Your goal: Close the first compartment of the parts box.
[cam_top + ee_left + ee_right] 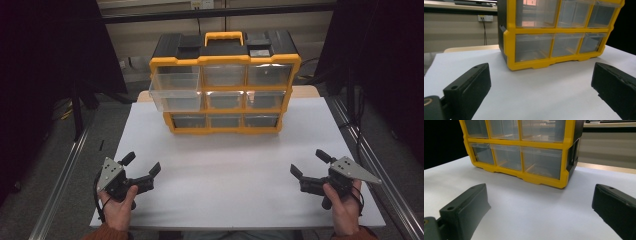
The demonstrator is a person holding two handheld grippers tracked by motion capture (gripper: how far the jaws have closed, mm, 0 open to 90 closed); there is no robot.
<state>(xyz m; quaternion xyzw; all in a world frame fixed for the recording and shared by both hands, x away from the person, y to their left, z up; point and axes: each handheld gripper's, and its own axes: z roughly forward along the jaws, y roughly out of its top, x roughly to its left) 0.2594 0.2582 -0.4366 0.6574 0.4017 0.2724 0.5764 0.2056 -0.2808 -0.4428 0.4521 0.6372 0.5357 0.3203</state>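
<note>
A yellow and black drawer organizer (225, 82) with clear drawers stands at the far middle of the white table (230, 175). Its upper left drawers (176, 89) are pulled out toward me. The organizer (556, 35) also fills the top of the left gripper view, and the organizer (524, 150) shows in the right gripper view. My left gripper (141, 164) is open near the front left of the table, held by a hand, with nothing between its fingers. My right gripper (310, 164) is open near the front right, also empty.
A yellow carry handle (224, 37) tops the organizer. Metal rails (65, 175) run along both sides of the table. Dark curtains hang at left and right. A wall socket with cables (484, 18) is behind the table. Bare white surface lies between the grippers and the organizer.
</note>
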